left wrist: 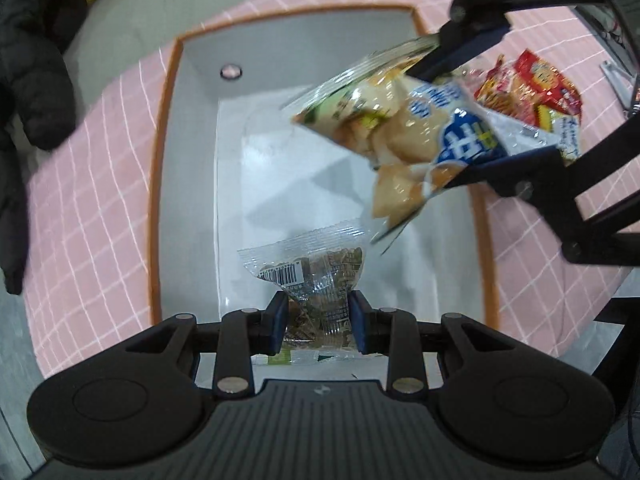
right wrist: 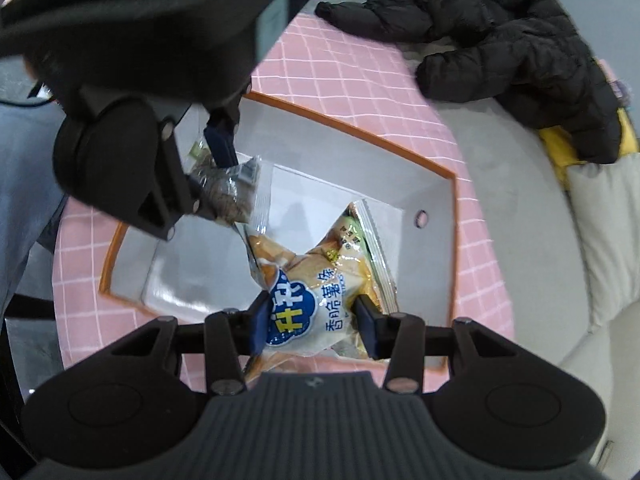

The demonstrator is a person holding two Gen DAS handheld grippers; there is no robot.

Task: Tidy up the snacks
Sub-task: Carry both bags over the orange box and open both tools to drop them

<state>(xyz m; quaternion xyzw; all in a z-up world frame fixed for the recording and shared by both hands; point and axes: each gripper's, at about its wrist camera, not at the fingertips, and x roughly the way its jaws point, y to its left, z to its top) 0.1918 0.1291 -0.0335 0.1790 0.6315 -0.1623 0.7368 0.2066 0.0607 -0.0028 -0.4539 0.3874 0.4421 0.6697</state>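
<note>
Snacks in mid-delivery over the orange-rimmed white bin (left wrist: 160,184): left gripper (left wrist: 319,322) clamped on a clear brown-filled packet (left wrist: 316,280), right gripper (right wrist: 310,322) clamped on a yellow-and-blue chip bag (right wrist: 320,296), both hanging above a bin floor seemingly bare. Nothing visibly dropped in yet, with more packets (left wrist: 532,84) waiting on the pink checked cloth (left wrist: 92,184) beyond the far rim. Plenty of open room inside the walls, though the two grippers crowd close over the middle.

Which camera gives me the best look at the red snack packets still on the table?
The left wrist view: the red snack packets lie on the pink tablecloth beyond the box, partly behind the right gripper and its chip bag. The right wrist view doesn't show them.
</note>
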